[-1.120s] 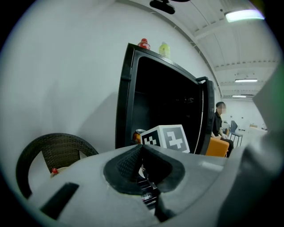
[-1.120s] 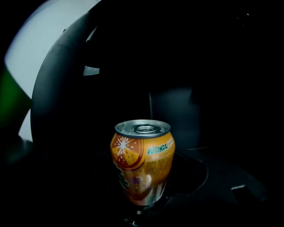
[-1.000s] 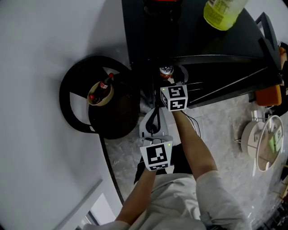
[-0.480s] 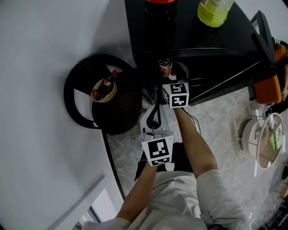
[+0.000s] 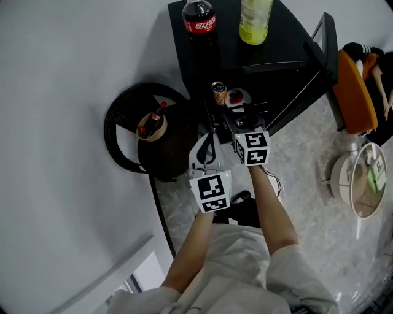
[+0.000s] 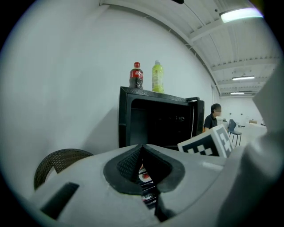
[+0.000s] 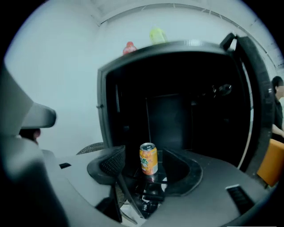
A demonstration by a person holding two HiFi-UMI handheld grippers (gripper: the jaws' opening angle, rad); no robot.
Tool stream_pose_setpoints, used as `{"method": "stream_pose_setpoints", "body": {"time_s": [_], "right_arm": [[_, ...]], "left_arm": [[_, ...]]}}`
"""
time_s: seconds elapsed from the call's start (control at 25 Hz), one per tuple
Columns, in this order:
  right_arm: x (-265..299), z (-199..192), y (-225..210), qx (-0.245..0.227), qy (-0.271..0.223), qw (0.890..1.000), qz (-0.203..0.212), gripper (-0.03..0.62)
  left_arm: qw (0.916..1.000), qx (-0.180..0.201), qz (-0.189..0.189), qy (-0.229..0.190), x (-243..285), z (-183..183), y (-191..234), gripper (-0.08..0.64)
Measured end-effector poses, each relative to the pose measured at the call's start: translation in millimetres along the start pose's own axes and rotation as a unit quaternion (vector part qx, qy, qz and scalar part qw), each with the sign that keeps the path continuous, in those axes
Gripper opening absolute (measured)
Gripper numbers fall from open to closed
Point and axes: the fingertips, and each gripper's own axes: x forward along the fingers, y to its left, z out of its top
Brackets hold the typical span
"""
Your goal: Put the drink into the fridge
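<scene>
**Head view:** black fridge point(image 5: 282, 43) at far centre, door point(image 5: 322, 43) swung open to the right. Orange can point(image 5: 218, 93) stands upright on a shelf inside, by the front edge, w/ a red-and-white item point(image 5: 235, 97) just right of it. On top of the fridge: cola bottle point(image 5: 199, 19) at left, yellow-green bottle point(image 5: 255, 17) at right, near each other. Left of the fridge is a round woven basket point(image 5: 113, 135) on the floor, w/ a small cola bottle point(image 5: 151, 121) at its middle. Right gripper point(image 5: 241, 118) is on the near side of the can, apart from it. Left gripper point(image 5: 207, 140) is nearer still and to the left.

**Left gripper view:** left gripper point(image 6: 142, 153) fingers clenched together, only a thin slit, nothing held. Fridge point(image 6: 155, 119) lies beyond, w/ both bottles on top. Basket point(image 6: 57, 160) is low left, and a person point(image 6: 213, 120) stands far right.

**Right gripper view:** right gripper point(image 7: 151, 174) fingers released and spread wide. They've just been closing a little, w/ nothing between them. Can point(image 7: 148, 158) is upright farther in on the fridge point(image 7: 186, 102) shelf, seen through the gap, touching neither finger. Door point(image 7: 255, 93) is at right.
</scene>
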Motion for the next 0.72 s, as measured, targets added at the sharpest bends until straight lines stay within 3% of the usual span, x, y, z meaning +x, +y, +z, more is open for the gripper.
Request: {"method": "stream_pose_setpoints", "body": {"time_s": [0.08, 0.36, 0.56, 0.72], "right_arm": [[-26.4, 12.1, 0.2, 0.002, -0.002, 1.0, -0.009, 0.222], [-107.8, 56.3, 15.6, 0.034, -0.021, 0.998, -0.052, 0.108], [-145.9, 69.8, 38.1, 0.054, -0.032, 0.995, -0.078, 0.042], [-165.8, 82.2, 45.9, 0.069, -0.037, 0.992, -0.102, 0.008]], "left_arm": [[1.0, -0.003, -0.003, 0.004, -10.3, 12.5, -0.2, 0.009], [0.999, 0.026, -0.035, -0.002, -55.4, 52.1, -10.5, 0.009], [0.9975, 0.036, -0.061, 0.001, -70.4, 56.6, -13.0, 0.009], [0.9952, 0.044, -0.087, -0.013, -73.5, 81.2, -20.6, 0.009]]}}
